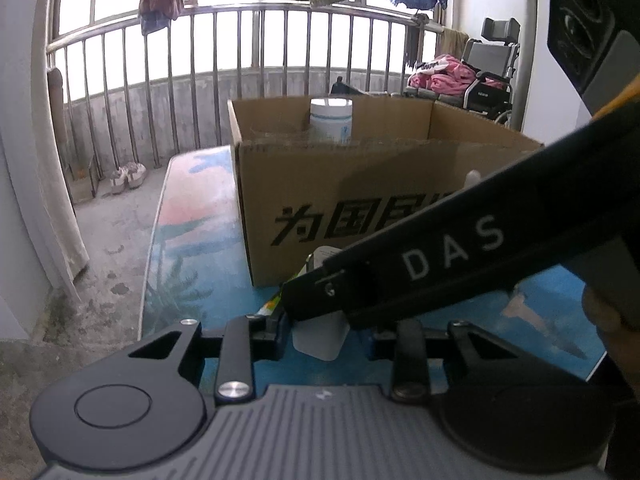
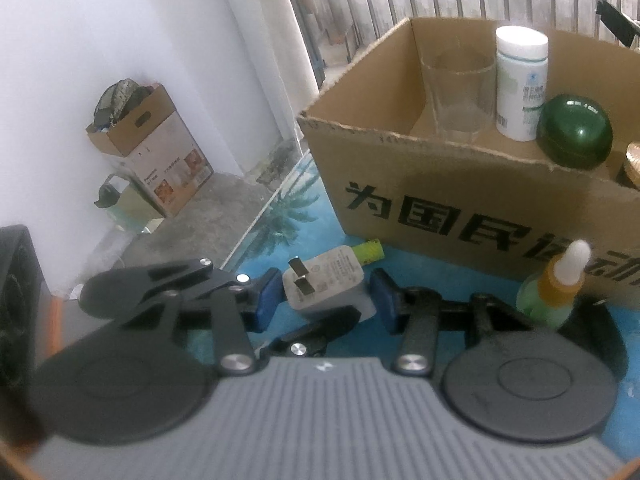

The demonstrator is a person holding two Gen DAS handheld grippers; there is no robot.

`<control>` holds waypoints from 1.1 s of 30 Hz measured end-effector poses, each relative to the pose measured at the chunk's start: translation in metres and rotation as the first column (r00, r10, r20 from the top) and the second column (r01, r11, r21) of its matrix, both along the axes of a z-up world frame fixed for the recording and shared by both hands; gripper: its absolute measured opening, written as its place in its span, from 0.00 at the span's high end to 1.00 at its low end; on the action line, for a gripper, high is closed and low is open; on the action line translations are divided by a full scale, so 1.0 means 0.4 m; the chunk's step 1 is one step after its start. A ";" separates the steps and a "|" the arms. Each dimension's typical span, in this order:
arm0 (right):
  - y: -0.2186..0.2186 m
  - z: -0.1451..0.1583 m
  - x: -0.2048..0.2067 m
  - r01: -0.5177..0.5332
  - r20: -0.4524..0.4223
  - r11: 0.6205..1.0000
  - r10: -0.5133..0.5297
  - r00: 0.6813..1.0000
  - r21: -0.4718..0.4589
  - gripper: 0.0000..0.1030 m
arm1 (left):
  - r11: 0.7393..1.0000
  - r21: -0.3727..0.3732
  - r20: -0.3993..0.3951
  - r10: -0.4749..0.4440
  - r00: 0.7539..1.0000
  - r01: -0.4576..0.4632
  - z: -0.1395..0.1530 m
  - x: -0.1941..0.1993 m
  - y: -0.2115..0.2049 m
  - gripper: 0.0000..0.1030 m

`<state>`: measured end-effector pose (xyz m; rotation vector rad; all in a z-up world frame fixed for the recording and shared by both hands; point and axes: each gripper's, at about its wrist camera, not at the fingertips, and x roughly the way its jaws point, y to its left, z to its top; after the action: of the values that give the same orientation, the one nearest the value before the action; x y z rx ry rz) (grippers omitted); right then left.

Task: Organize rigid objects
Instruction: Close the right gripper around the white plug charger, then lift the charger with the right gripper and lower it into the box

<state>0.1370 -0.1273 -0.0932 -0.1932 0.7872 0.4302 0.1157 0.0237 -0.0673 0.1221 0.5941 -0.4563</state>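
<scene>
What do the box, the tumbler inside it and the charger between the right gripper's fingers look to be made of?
Box: corrugated cardboard, matte brown, with ragged torn rim.
Tumbler: clear and see-through, probably glass, possibly hard plastic.
Charger: matte grey-white plastic shell with two flat metal prongs.

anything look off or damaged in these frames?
The cardboard box has a ragged, torn top edge along its front wall. The charger lies on its side between the right claw fingers, prongs pointing up-left. Nothing looks spilled.
</scene>
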 end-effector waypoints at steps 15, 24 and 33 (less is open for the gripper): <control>0.015 0.242 -0.127 -0.117 0.182 0.993 0.110 0.977 0.026 0.53 | 0.999 0.035 0.208 0.002 0.978 -0.010 0.234 -0.065 -0.043 0.67; -0.045 0.457 0.011 -0.125 0.142 0.991 0.117 0.983 0.052 0.53 | 0.995 -0.009 0.151 -0.099 0.984 0.101 0.358 0.112 -0.111 0.68; -0.130 0.456 0.296 -0.041 -0.086 0.997 0.047 0.995 0.072 0.53 | 0.989 0.032 -0.072 -0.140 0.988 0.143 0.270 0.345 -0.158 0.68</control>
<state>0.2554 -0.1794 0.0893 -0.1271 0.8536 0.5102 0.2537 -0.0394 0.0406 0.1853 0.6647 -0.5892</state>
